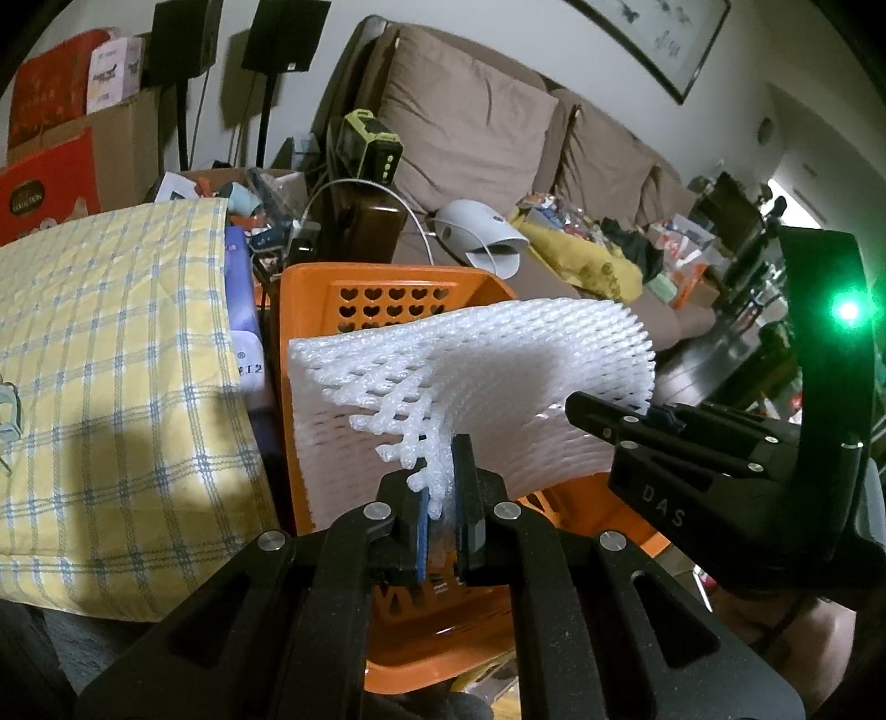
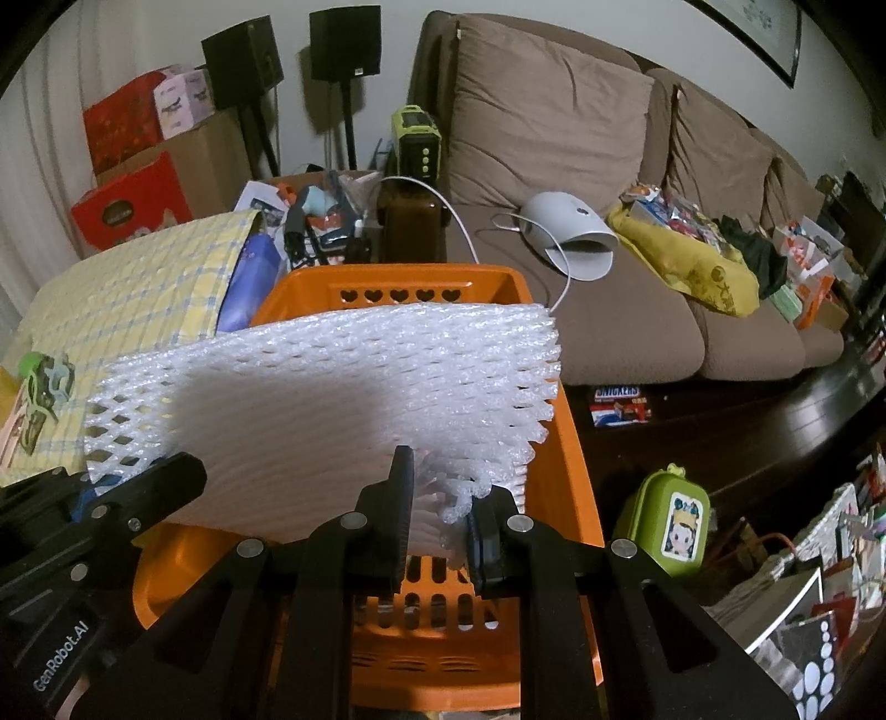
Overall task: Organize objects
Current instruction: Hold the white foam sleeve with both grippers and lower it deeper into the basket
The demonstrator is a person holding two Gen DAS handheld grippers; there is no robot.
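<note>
Foam net held over the orange basket by both grippers

The foam net (image 1: 470,376) is pinched at its near edge by the left gripper (image 1: 443,515) and right gripper (image 2: 440,515), stretched flat above the basket (image 2: 570,443), sofa (image 2: 554,138) at 1 o'clock, likely for lowering in.

Snack box (image 2: 619,407), green case (image 2: 673,518) on dark floor (image 2: 775,421).

Living room, white wall (image 2: 138,33) behind. Long brown sofa (image 2: 626,310) with three back cushions (image 2: 548,105), framed picture (image 1: 659,39) above it. Two black speakers on stands (image 2: 343,39) in the corner beside stacked cardboard and red boxes (image 2: 130,194). Dark wood floor (image 2: 775,421), dim indoor light, clutter piled at the sofa's far end
</note>
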